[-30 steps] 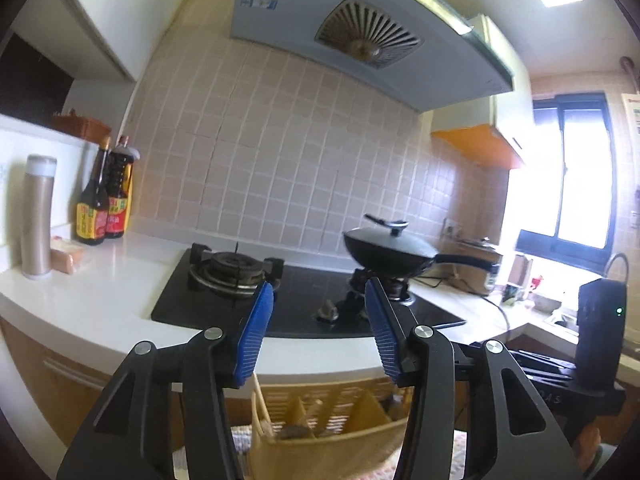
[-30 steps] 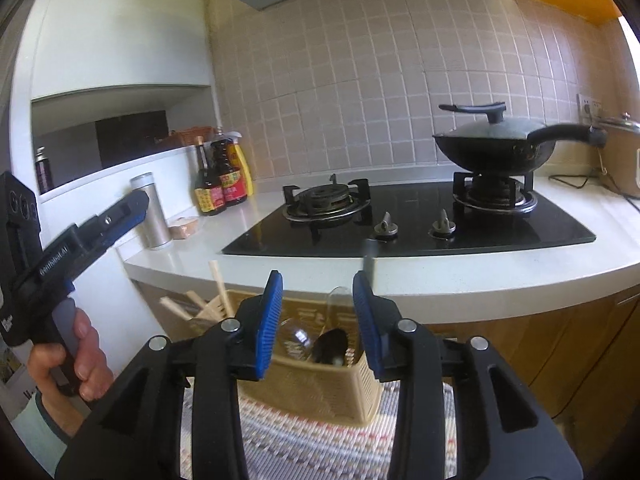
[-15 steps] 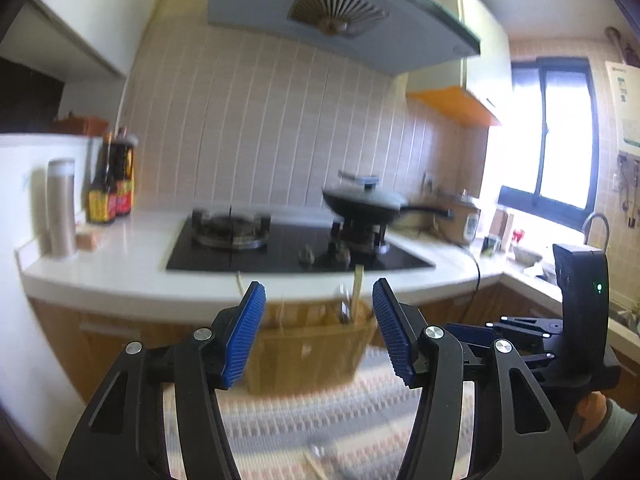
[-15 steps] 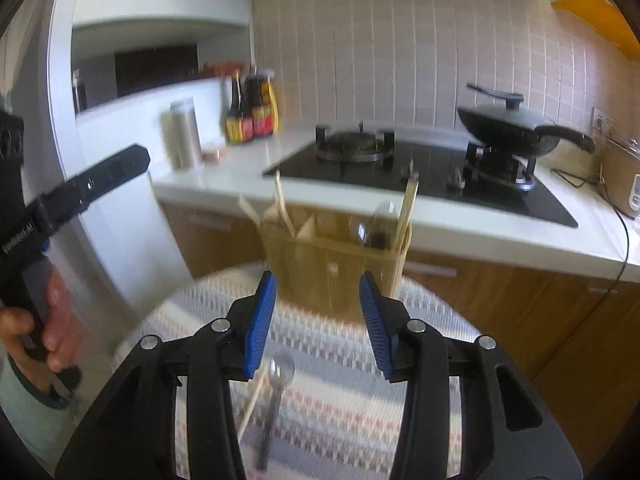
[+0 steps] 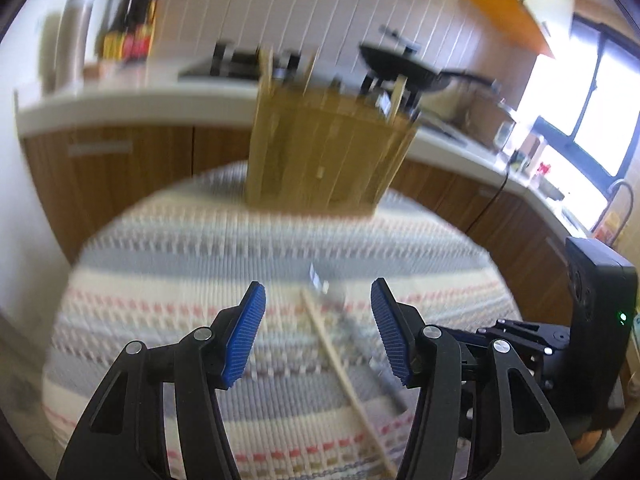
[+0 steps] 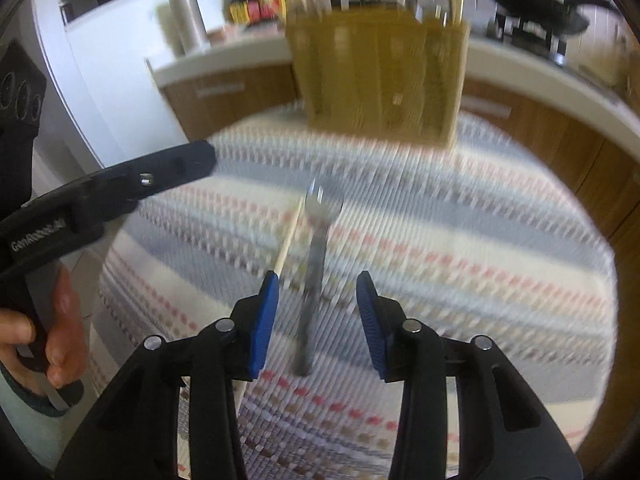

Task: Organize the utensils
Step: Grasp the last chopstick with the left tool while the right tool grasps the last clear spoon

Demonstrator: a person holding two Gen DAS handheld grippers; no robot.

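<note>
Both views badly smeared by motion. On the striped cloth of the table, near side: a metal fork, tines toward the far end, with a single wooden chopstick just beside it on the left. At the far edge, a slatted utensil basket already holding a few sticks. Right gripper hovering over the fork handle, jaws spread, nothing held. Left gripper likewise spread, above the chopstick. Fork likely light, stiff and slick: best pinched across mid-handle. Chopstick thin, prone to roll; best taken near the middle.
</note>
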